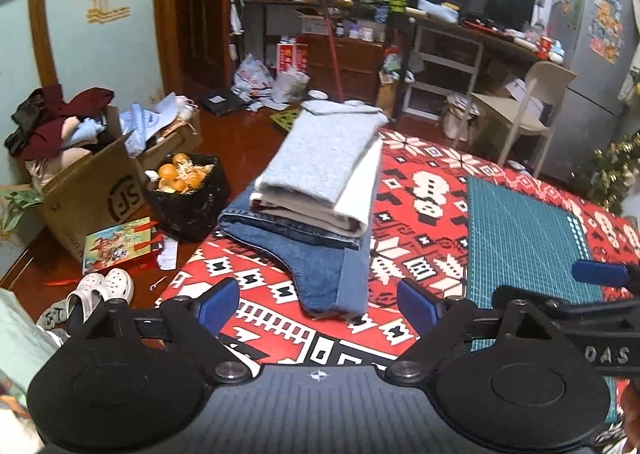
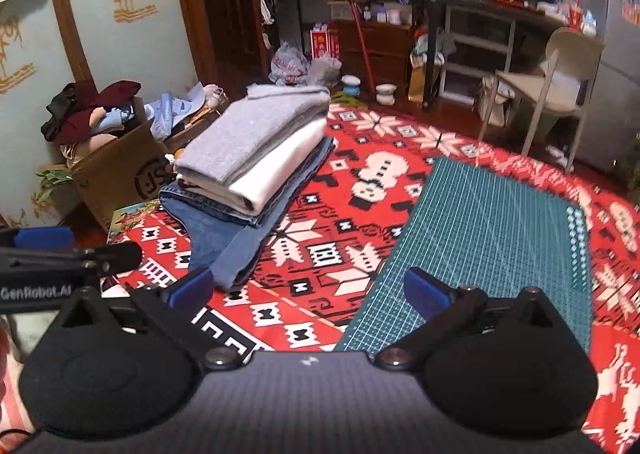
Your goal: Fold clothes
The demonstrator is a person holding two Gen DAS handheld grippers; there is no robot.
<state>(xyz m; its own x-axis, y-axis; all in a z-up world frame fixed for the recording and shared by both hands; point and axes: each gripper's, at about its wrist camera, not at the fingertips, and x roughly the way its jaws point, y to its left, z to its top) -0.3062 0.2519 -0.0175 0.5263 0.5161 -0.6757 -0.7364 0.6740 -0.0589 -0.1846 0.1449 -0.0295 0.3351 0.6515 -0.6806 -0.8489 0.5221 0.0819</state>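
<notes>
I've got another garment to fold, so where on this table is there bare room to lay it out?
The green cutting mat is bare, and so is the red cloth between it and the folded stack. The stack crowds the table's left edge.

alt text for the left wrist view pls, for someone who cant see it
A stack of folded clothes, grey on top and jeans at the bottom, sits on a red patterned cloth. The open left gripper hangs empty in front of it, beside a green cutting mat.

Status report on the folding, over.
Left gripper open, empty. Right gripper open, empty. Folded stack sits on the tablecloth. Nothing in the way.
</notes>
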